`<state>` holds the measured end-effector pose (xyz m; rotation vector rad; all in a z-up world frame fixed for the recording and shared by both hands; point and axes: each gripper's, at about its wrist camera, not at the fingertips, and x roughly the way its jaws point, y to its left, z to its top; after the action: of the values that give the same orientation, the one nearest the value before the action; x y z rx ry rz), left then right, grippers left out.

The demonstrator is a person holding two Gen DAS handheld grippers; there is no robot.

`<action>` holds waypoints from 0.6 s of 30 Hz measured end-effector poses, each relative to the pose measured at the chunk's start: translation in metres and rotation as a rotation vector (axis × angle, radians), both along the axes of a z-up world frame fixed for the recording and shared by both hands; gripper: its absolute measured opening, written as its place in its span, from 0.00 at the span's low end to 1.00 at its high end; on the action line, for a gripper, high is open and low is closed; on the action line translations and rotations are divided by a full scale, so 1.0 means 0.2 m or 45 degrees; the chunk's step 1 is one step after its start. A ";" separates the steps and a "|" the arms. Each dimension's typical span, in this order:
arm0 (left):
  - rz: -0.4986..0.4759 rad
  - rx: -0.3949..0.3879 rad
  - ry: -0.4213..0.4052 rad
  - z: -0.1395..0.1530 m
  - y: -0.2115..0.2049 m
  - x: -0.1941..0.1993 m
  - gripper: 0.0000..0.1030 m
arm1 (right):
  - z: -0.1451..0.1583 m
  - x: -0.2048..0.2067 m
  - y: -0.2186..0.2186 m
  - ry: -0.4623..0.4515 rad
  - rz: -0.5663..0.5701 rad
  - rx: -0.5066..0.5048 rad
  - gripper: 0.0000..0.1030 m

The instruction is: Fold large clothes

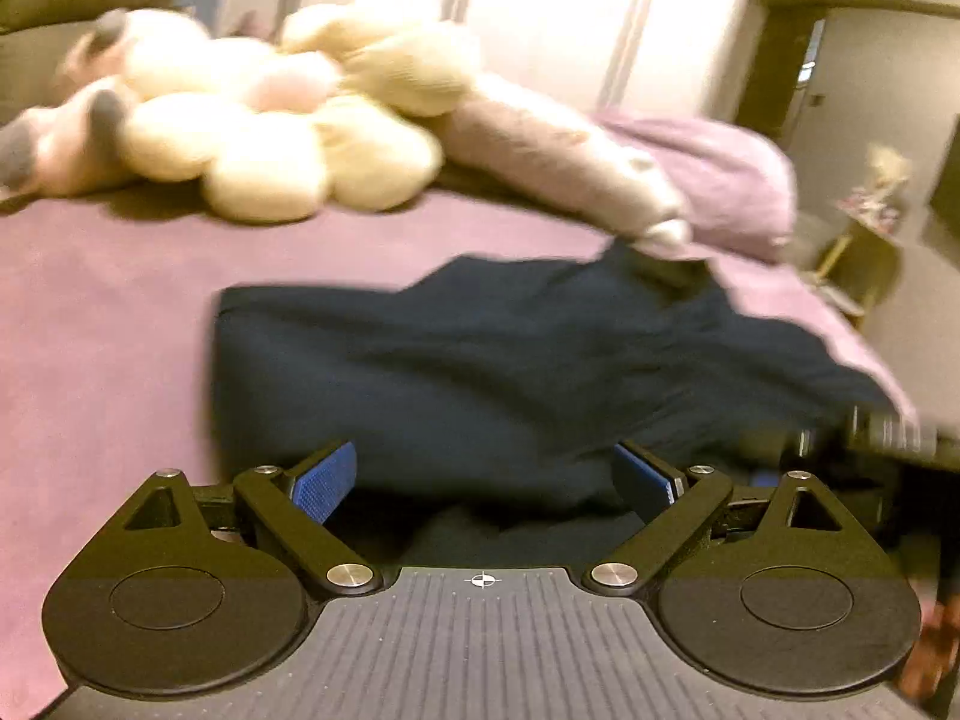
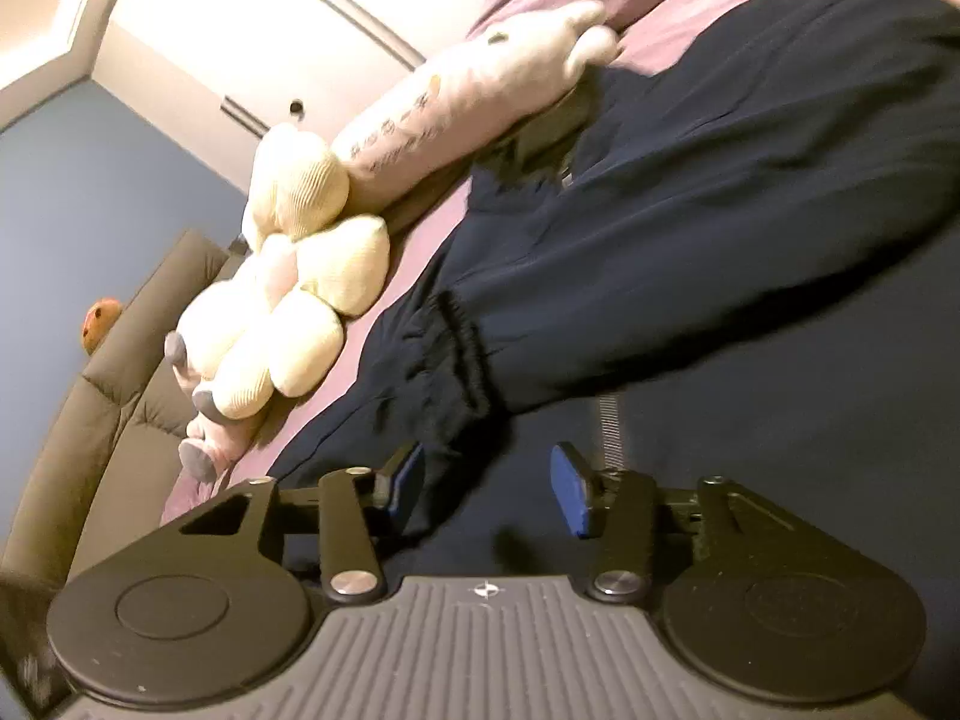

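One dark navy garment (image 1: 480, 372) lies spread on the purple bed (image 1: 90, 300), filling the centre of the left wrist frame. One cream flower-shaped plush (image 1: 270, 138) and one long pink plush (image 2: 456, 102) lie beyond it; the pink plush's printing is unreadable. Left gripper (image 1: 483, 483): jaws spread wide, angled downward, empty. Right gripper (image 2: 483, 489): rolled sideways, jaws partly spread, pinching nothing, just before the elastic cuff (image 2: 462, 354).

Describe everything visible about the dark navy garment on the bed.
The navy garment looks like a smooth, thin jacket lying rumpled on the purple bedsheet. A sleeve with a gathered elastic cuff is laid across its body, and a zipper shows near the tongs. A long pink plush touches its far edge. Neither tongs grips it.
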<state>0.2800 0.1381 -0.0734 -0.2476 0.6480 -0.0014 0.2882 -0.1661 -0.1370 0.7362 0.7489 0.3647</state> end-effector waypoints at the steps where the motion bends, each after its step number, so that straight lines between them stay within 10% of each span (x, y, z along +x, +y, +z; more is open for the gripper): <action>1: 0.011 0.009 0.027 -0.03 0.04 -0.02 0.93 | -0.01 0.04 0.04 0.014 0.013 0.008 0.48; 6: 0.086 -0.004 0.104 -0.10 0.18 -0.03 0.91 | -0.04 0.24 0.22 0.073 0.027 -0.078 0.46; 9: 0.104 0.004 0.123 -0.13 0.16 0.05 0.85 | -0.02 0.28 0.28 0.085 0.034 -0.110 0.12; 18: 0.119 0.019 0.097 -0.08 0.06 0.18 0.79 | 0.50 0.05 -0.03 -0.410 -0.151 -0.167 0.08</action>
<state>0.3153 0.1494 -0.0901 -0.2641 0.7117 0.1028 0.2975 -0.1728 -0.0367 0.5772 0.4189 0.3132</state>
